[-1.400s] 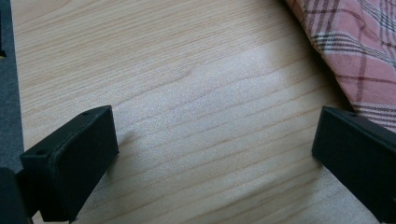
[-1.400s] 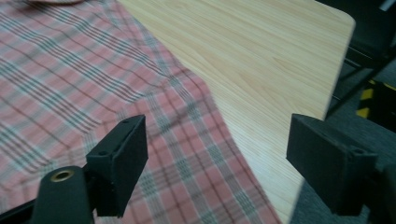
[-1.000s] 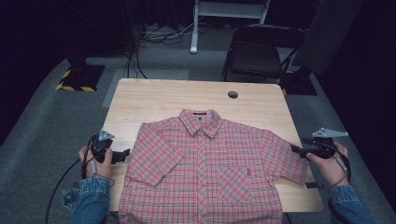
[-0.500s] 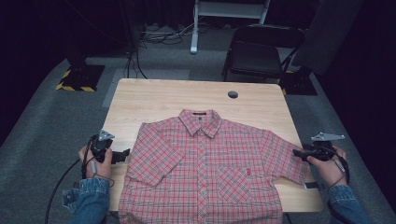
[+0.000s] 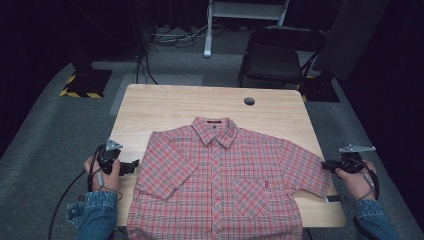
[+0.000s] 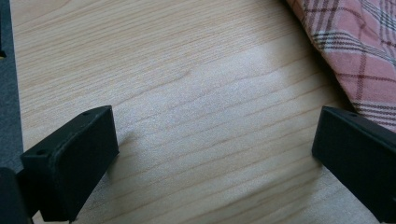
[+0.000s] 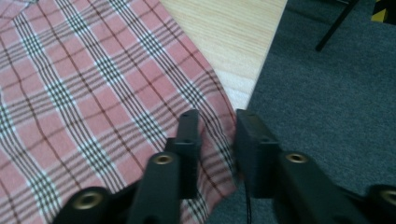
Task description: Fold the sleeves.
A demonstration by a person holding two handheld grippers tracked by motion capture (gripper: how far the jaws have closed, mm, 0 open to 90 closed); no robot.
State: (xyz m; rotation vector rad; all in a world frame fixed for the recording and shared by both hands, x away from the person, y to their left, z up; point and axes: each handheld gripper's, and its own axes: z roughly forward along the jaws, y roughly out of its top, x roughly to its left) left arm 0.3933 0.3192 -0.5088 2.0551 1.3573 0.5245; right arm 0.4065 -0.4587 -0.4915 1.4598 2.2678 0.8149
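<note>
1 short-sleeved shirt (image 5: pixel 220 185) in red, white and dark plaid lies flat, front up, on 1 pale wood-grain table (image 5: pixel 165 107), its collar pointing to 12 o'clock and its hem hanging over the table's near edge at 6 o'clock. The shirt has 1 buttoned placket down the middle and 1 chest pocket bearing a small red tag (image 5: pixel 266 186) whose writing is too small to read. 2 black hand-held grippers flank it. The left gripper (image 5: pixel 134 166), at 9 o'clock of the shirt, rests just beside the sleeve; in the left gripper view its 2 blocky matte jaws stand wide apart over bare wood, holding nothing, with the plaid cloth (image 6: pixel 355 51) at 2 o'clock. The right gripper (image 5: pixel 326 165), at 3 o'clock, meets the other sleeve's edge; in the right gripper view (image 7: pixel 215 140) its jaws have just been closing and now stand narrow with the sleeve's hem between them, though whether the pads pinch the cloth cannot be told. 1 round hole (image 5: pixel 249 101) pierces the table at 12 o'clock. 1 dark folding chair (image 5: pixel 277 57) stands on grey carpet beyond.
</note>
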